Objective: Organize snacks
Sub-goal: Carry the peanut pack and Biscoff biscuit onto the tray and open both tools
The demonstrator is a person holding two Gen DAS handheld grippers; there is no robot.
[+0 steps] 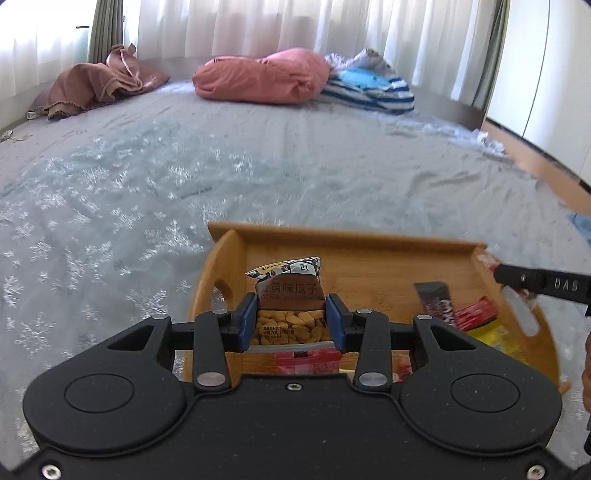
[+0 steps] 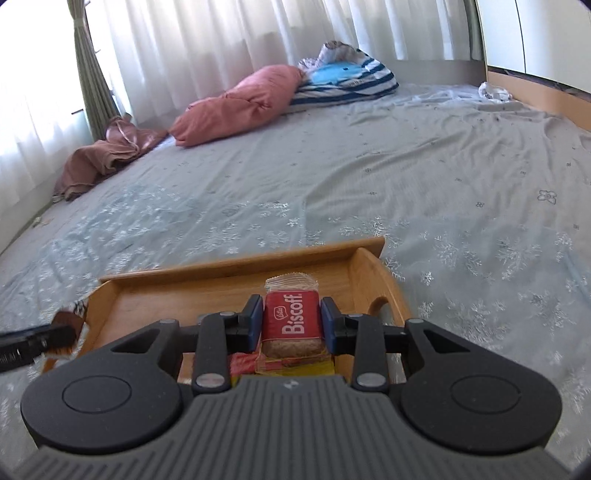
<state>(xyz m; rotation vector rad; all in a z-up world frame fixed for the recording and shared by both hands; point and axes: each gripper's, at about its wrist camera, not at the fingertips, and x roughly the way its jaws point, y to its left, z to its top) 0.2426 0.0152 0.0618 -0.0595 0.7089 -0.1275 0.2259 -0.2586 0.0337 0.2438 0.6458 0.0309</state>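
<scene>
White curtains (image 1: pixel 258 26) hang behind a wide bed (image 1: pixel 258 155) under a grey snowflake sheet, with a pink pillow (image 1: pixel 262 75) and a striped one (image 1: pixel 373 88) at the far side. Near us a wooden tray (image 1: pixel 369 247) sits on the sheet. Over it, the left gripper (image 1: pixel 291 321) is clamped on a packet of sunflower seeds (image 1: pixel 290 295), and the right gripper (image 2: pixel 291 321) pinches a red Biscoff biscuit (image 2: pixel 290 321). Red and yellow wrappers (image 1: pixel 476 317) lie in the tray's right part.
</scene>
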